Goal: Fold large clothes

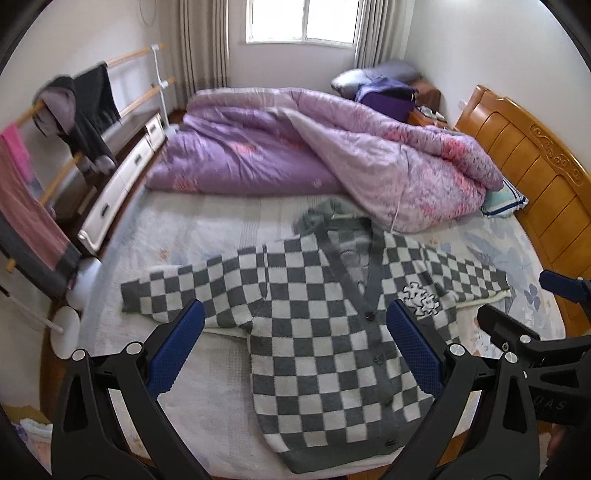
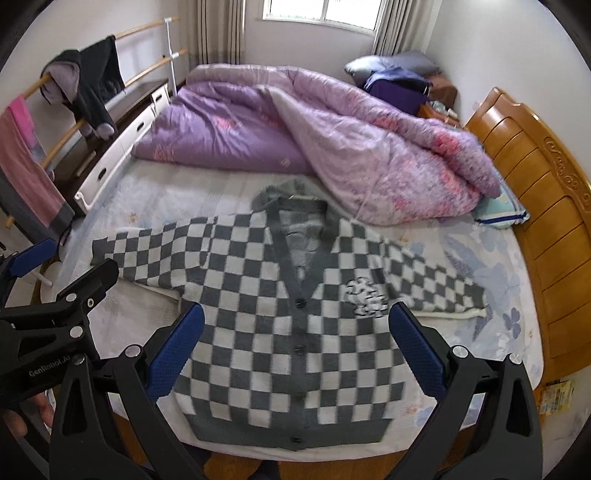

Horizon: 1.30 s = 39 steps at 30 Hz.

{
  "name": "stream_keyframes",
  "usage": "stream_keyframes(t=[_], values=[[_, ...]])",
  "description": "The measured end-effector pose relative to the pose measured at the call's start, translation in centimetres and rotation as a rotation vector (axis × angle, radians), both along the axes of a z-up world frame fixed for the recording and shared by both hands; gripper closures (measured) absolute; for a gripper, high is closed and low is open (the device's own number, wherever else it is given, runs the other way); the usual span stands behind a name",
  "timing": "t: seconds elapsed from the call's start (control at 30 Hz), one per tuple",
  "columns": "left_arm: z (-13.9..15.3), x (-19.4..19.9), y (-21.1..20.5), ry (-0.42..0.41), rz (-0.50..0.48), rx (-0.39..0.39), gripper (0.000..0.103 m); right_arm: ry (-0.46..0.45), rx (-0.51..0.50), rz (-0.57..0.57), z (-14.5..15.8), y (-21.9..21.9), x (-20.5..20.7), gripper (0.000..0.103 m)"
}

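A wide bed (image 2: 461, 258) with a pale floral sheet fills most of the bedroom, its carved wooden headboard (image 2: 546, 206) along the right side. Beyond it, a window (image 1: 303, 18) sits between beige curtains (image 1: 201, 44) in the far wall. A purple quilt (image 2: 295, 140) lies bunched across the far half of the mattress, and a light blue pillow (image 2: 502, 210) peeks from under its right end. Along the left wall runs a low white drawer cabinet (image 1: 122, 177); whether its drawers hold anything cannot be told. In front of it stands a wooden drying rack (image 1: 136, 55) hung with a dark garment (image 1: 92, 110) and a pink towel (image 1: 26, 199).

On the near half of the sheet lies the checkered cardigan (image 2: 280, 332), grey and white, spread flat, buttoned, both sleeves stretched outwards, its hem at the near edge of the bed. A flower patch (image 2: 365, 295) sits on its chest.

The left gripper (image 1: 295, 339) hangs above the cardigan's left side, its blue-padded tongs spread wide, pinching nothing. The right gripper (image 2: 295, 339) hangs over the middle of the cardigan, likewise spread and empty.
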<state>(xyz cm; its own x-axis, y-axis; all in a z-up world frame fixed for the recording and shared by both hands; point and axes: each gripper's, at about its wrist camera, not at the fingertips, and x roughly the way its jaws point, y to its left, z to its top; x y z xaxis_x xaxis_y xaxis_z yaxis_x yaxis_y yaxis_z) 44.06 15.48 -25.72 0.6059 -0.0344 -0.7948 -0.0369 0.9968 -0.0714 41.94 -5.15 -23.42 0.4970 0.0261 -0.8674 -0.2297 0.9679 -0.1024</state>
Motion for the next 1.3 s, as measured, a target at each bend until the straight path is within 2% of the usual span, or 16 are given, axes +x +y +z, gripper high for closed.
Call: stream_keyframes(t=[0.17, 0.37, 0.43, 0.53, 0.6, 0.77, 0.87, 0.9, 0.93, 1.0, 1.07, 1.13, 1.17, 1.23, 1.27, 1.3], values=[[-5.5, 3.0, 7.1, 0.063, 0.007, -0.075, 0.005, 0.072, -0.033, -0.009, -5.7, 6.2, 3.5, 0.007], [-13.7, 5.9, 16.3, 0.157, 0.085, -0.153, 0.005, 0.165, -0.013, -0.005, -12.5, 11.5, 6.6, 0.007], [-17.0, 6.6, 20.4, 0.184, 0.167, -0.133, 0.005, 0.195, 0.001, 0.008, -14.8, 12.9, 7.6, 0.007], [-22.3, 6.9, 27.0, 0.222, 0.295, -0.171, 0.005, 0.244, 0.056, 0.021, -18.4, 14.5, 9.5, 0.010], [-26.2, 7.1, 31.5, 0.262, 0.399, -0.227, 0.005, 0.291, 0.100, 0.016, -20.9, 15.1, 10.9, 0.021], [-33.7, 7.5, 40.4, 0.294, 0.630, -0.343, 0.005, 0.350, 0.112, 0.005, -25.5, 16.0, 13.0, 0.022], [-36.9, 7.6, 43.8, 0.272, 0.724, -0.466, 0.006, 0.379, 0.118, 0.020, -27.7, 16.2, 13.3, 0.022], [-37.8, 7.6, 44.4, 0.278, 0.754, -0.489, 0.010, 0.391, 0.117, 0.025, -28.5, 16.3, 13.3, 0.022], [-39.2, 7.7, 45.2, 0.292, 0.778, -0.517, 0.020, 0.397, 0.119, 0.027, -29.1, 16.3, 13.4, 0.023], [-40.3, 8.2, 45.6, 0.292, 0.775, -0.560, 0.025, 0.413, 0.129, 0.035, -30.3, 16.4, 13.5, 0.028], [-40.7, 8.7, 45.8, 0.277, 0.763, -0.546, 0.027, 0.424, 0.141, 0.035, -31.2, 16.5, 13.7, 0.030], [-40.7, 9.0, 46.1, 0.260, 0.765, -0.542, 0.036, 0.435, 0.161, 0.035, -31.9, 16.6, 13.9, 0.036], [-40.8, 9.1, 46.3, 0.254, 0.771, -0.546, 0.042, 0.438, 0.165, 0.036, -32.2, 16.7, 14.1, 0.039], [-40.5, 9.3, 46.2, 0.229, 0.761, -0.554, 0.068, 0.449, 0.185, 0.034, -33.0, 16.8, 14.5, 0.045], [-40.1, 9.1, 46.1, 0.212, 0.768, -0.556, 0.072, 0.451, 0.190, 0.033, -33.3, 16.9, 14.7, 0.048], [-39.6, 9.0, 46.1, 0.201, 0.772, -0.550, 0.078, 0.452, 0.195, 0.033, -33.7, 17.0, 14.9, 0.055]])
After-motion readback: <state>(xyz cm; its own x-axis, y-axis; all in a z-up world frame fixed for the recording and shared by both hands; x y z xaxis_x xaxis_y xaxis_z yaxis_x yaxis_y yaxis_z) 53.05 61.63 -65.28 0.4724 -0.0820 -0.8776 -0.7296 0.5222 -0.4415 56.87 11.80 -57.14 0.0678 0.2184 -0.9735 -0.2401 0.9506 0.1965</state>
